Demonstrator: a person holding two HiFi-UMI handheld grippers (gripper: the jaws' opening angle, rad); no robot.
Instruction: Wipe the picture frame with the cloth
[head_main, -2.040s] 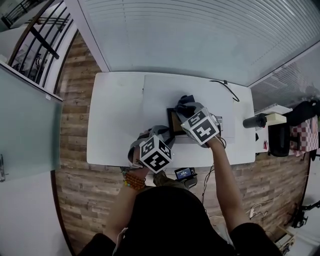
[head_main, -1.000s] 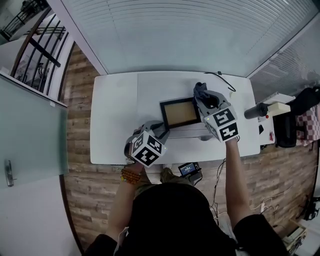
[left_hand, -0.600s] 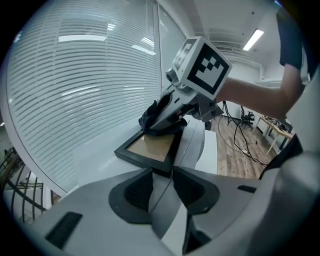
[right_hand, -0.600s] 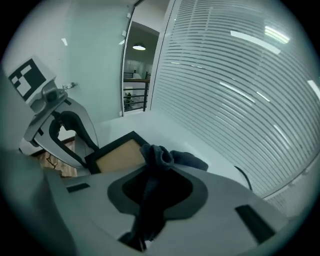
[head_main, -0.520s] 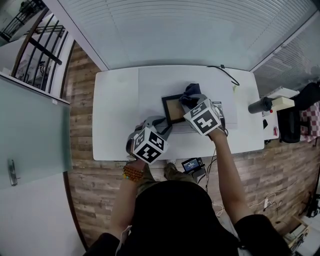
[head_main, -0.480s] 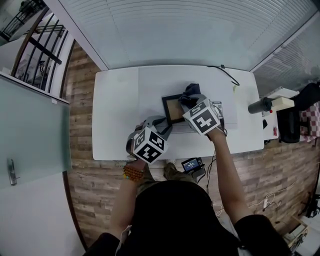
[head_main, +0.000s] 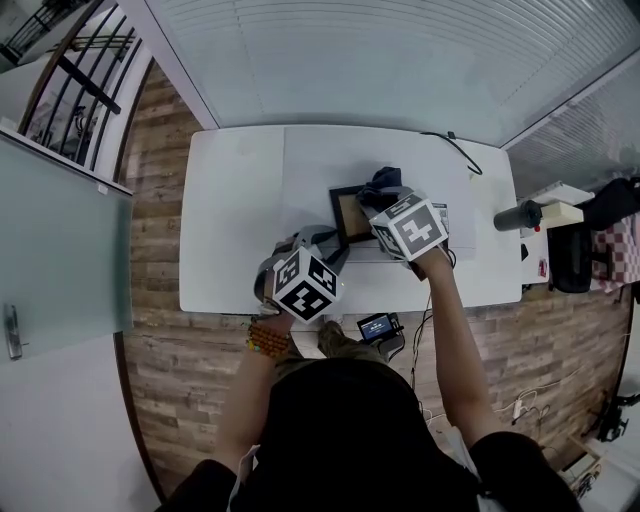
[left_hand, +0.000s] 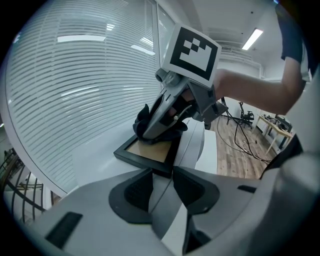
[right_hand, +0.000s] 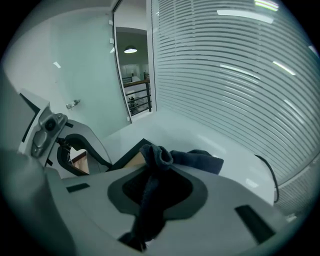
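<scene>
A black picture frame with a tan panel lies mid-table. My left gripper reaches its near corner. In the left gripper view the jaws are closed on the frame's near edge, which fills the gap between the pads. My right gripper is over the frame's right part, shut on a dark blue-grey cloth. In the right gripper view the cloth bunches out past the jaws and rests on the frame. The left gripper view shows the cloth pressed onto the frame's far end under the right gripper.
The white table stands against a wall of blinds. A black cable lies at its back right. A dark cylinder sits beyond the right edge. A small screen device hangs at the front edge. A pale flat slab lies beside the frame.
My right gripper has come down and to the left with the cloth, from beside the frame's right edge onto the frame. The left gripper and the frame have stayed in place.
</scene>
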